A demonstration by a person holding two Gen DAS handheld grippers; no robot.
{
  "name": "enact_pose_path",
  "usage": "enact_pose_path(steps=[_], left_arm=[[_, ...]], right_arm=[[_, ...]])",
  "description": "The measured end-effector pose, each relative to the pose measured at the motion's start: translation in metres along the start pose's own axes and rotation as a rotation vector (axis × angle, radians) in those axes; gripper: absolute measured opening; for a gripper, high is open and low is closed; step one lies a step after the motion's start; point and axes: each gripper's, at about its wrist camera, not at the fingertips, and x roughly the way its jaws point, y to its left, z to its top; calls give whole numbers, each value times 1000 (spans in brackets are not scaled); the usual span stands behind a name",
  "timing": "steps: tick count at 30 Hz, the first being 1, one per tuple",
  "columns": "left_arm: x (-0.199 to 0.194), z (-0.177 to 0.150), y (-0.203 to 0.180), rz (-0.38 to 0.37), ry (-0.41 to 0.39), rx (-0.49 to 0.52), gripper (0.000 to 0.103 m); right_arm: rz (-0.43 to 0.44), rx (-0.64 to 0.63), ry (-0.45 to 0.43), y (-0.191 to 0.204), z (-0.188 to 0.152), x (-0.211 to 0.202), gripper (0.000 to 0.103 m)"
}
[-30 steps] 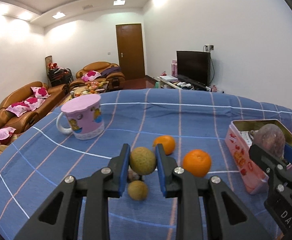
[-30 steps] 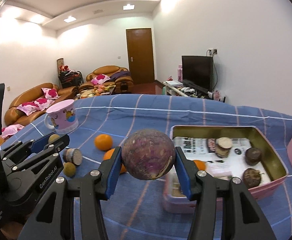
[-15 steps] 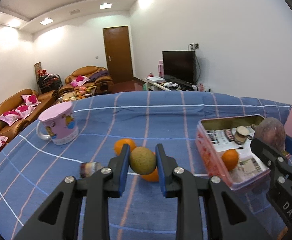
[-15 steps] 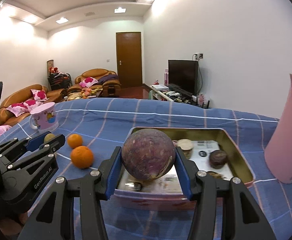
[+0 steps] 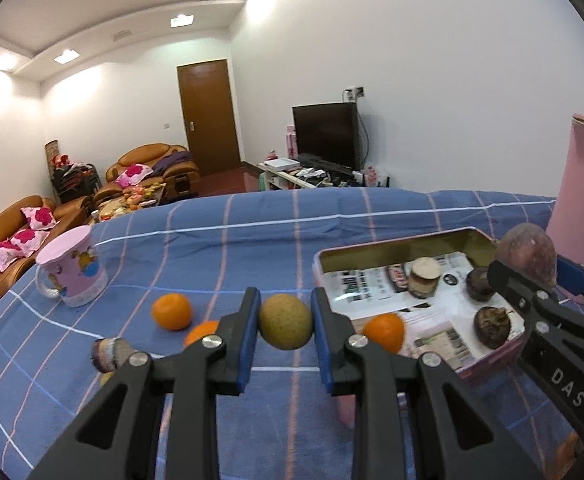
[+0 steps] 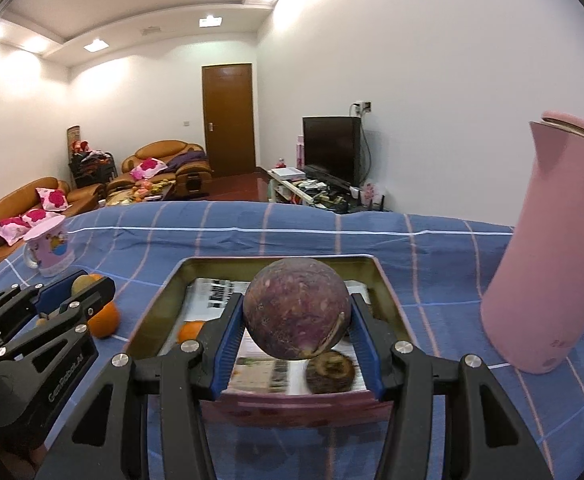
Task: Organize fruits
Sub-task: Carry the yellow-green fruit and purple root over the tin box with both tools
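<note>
My left gripper (image 5: 286, 322) is shut on a small yellow-green fruit (image 5: 285, 321), held above the blue checked cloth just left of the pink tin (image 5: 395, 240). My right gripper (image 6: 296, 316) is shut on a large round purple fruit (image 6: 296, 314), hanging over the near part of the tin (image 6: 154, 308). In the tin lie an orange (image 5: 384, 332), two dark fruits (image 5: 491, 326) and a cut brown piece (image 5: 424, 278). Two oranges (image 5: 172, 311) and a cut brown piece (image 5: 110, 354) lie on the cloth at the left.
A pink mug (image 5: 74, 272) stands at the back left of the cloth. A tall pink jug (image 6: 547, 248) stands right of the tin. Beyond the table's far edge are sofas, a door and a television.
Both grippers have travelled to the right with their fruits. The tin has come toward the middle of both views, and the right gripper's purple fruit now hangs over it.
</note>
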Motion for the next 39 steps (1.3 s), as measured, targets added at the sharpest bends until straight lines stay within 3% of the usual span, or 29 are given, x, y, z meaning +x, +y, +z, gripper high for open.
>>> enact_pose_path(steps=[18, 25, 39], left_arm=[[34, 21, -54, -140, 41, 19, 28], [58, 25, -56, -203, 124, -1, 28], [81, 30, -51, -223, 198, -47, 27]], right_arm=[[-135, 16, -15, -38, 15, 22, 53], [-93, 32, 34, -43, 21, 42, 53], [34, 45, 141, -44, 25, 75, 53]])
